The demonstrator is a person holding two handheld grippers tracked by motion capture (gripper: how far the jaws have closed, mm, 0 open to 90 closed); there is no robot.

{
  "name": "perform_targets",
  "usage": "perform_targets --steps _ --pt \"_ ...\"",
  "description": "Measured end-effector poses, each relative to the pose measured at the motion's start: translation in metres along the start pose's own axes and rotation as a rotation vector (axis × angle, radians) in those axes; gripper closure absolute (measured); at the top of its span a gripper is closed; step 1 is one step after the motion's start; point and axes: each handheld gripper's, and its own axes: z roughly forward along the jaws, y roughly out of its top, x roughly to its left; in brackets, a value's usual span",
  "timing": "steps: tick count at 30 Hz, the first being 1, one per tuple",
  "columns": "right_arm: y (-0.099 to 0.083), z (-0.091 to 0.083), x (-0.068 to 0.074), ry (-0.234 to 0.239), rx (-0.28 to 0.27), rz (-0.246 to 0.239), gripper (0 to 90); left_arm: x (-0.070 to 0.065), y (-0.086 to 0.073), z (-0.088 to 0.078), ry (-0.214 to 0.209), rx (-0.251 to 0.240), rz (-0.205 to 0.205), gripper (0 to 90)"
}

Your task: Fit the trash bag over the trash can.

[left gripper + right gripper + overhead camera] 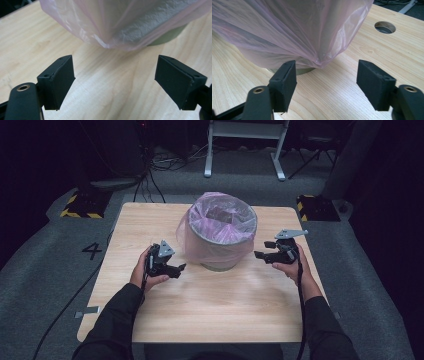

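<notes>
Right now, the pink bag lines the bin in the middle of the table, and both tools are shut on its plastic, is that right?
Not quite: the left tool and right tool are open, clear of the bag, as both gripper views show. The bag does line the bin mid-table.

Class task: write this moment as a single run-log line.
left gripper: jaws open, empty | right gripper: jaws open, empty | pink bag: draped over bin rim | bin: upright on table

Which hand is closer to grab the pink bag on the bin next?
Probably the right gripper: its open jaws point at the pink bag's hanging edge, just ahead. The left gripper, also open, sits a little farther back from the bag.
</notes>
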Motion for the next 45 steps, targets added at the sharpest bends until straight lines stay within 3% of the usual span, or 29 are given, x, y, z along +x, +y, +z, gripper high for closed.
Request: perform_targets --steps 2,8,14,25,32,36,41,45 --pt "-0.001 -0.001 0.000 -0.003 -0.003 0.000 29.8 -0.001 -0.003 0.000 -0.008 -0.002 0.002 16.1" --pt "0.000 -0.003 0.002 -0.003 -0.018 0.002 27.3 -0.006 -0.012 0.007 -0.020 0.055 0.019 16.1" --pt "0.002 -0.008 0.004 -0.005 -0.039 -0.003 25.3 -0.010 -0.018 0.012 -0.042 0.087 0.009 16.2" --pt "0.008 -0.021 0.011 -0.066 -0.094 -0.026 22.9 -0.023 -0.033 0.014 -0.072 0.150 0.025 16.0" --pt "0.018 -0.031 0.016 -0.072 -0.127 -0.050 22.8 -0.026 -0.039 0.010 -0.080 0.137 0.018 15.9" --pt "0.025 -0.038 0.020 -0.073 -0.147 -0.066 22.9 -0.025 -0.043 0.008 -0.085 0.121 0.003 15.7" --pt "0.034 -0.045 0.024 -0.070 -0.166 -0.091 22.9 -0.022 -0.047 0.008 -0.103 0.112 -0.046 14.6" --pt "0.040 -0.047 0.027 -0.072 -0.170 -0.108 22.8 -0.021 -0.048 0.009 -0.101 0.107 -0.045 13.2"
